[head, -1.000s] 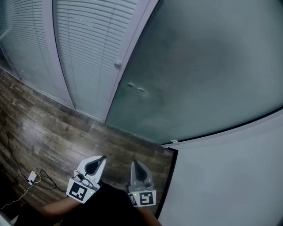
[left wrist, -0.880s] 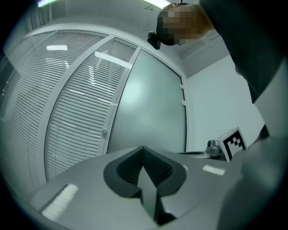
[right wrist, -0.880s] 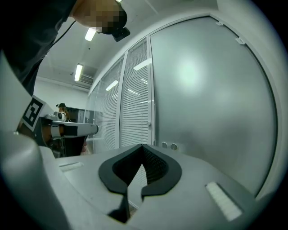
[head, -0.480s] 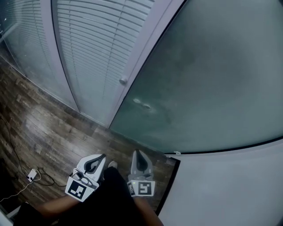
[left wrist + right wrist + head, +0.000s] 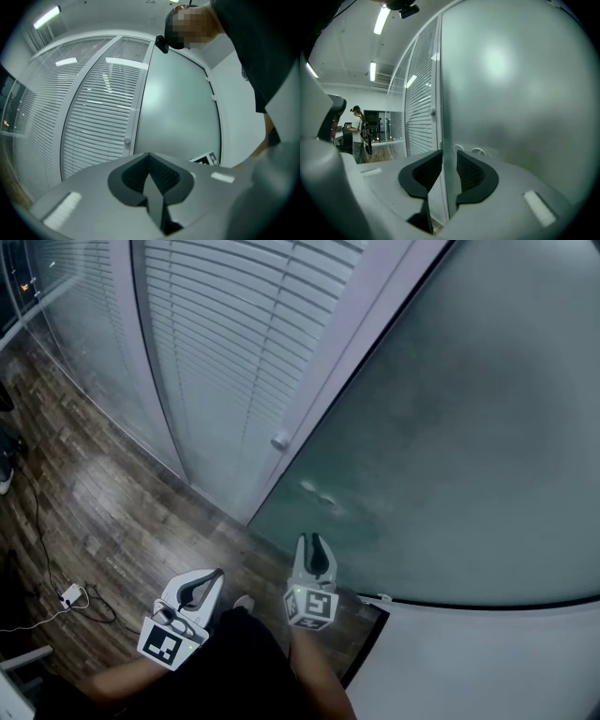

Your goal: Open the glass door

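Note:
The frosted glass door [image 5: 469, 427] fills the right of the head view, with two round fittings [image 5: 319, 495] low near its left edge. My right gripper [image 5: 313, 542] reaches toward that lower edge, and its jaws have just been opening. In the right gripper view the door's edge [image 5: 447, 117] lines up with the gap of the right gripper [image 5: 449, 159]. The pads do not press on it. My left gripper [image 5: 214, 576] hangs back over the floor, shut and empty. In the left gripper view the left gripper [image 5: 150, 161] points level at the door [image 5: 183, 108].
A white frame post with a small round knob [image 5: 279, 442] stands left of the door, beside glass panels with blinds [image 5: 216, 334]. A white wall [image 5: 487, 662] adjoins at right. A cable and plug [image 5: 67, 596] lie on the wood floor. A person [image 5: 357, 131] stands far off.
My right gripper has moved forward and down toward the door's lower edge, and its jaws have parted. The left gripper has shifted little in the view. The door and knob now appear closer.

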`<action>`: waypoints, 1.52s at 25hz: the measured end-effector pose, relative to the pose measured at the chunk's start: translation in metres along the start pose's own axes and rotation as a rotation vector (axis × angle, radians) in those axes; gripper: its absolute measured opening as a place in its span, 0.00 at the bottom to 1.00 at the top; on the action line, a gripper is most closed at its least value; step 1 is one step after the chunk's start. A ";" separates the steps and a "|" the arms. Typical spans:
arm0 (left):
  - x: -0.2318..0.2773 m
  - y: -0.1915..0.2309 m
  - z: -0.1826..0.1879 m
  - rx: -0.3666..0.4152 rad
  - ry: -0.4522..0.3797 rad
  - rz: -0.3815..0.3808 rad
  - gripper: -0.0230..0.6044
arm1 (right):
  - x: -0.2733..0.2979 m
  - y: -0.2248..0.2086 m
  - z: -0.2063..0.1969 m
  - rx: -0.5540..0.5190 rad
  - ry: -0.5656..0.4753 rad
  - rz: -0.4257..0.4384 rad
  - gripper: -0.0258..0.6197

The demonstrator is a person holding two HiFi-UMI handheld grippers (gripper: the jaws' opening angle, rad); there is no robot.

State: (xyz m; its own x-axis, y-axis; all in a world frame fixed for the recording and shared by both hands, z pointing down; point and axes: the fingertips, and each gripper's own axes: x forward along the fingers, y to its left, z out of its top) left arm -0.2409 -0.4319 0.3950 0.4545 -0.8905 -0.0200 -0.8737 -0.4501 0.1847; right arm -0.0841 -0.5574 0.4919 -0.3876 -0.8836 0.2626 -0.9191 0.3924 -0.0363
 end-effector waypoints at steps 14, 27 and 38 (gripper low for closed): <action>-0.014 0.034 -0.005 0.026 0.046 0.246 0.04 | 0.100 -0.053 -0.029 0.037 0.081 -0.028 0.21; -0.026 0.046 -0.005 0.027 0.051 0.330 0.04 | 0.121 -0.057 -0.021 0.025 0.032 -0.123 0.21; -0.041 0.053 -0.004 0.019 0.025 0.306 0.04 | 0.113 -0.057 -0.023 0.020 0.027 -0.113 0.20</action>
State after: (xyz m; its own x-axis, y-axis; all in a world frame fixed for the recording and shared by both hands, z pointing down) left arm -0.3046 -0.4192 0.4094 0.1734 -0.9831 0.0582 -0.9737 -0.1622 0.1600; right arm -0.0741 -0.6732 0.5461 -0.2797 -0.9147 0.2917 -0.9582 0.2851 -0.0246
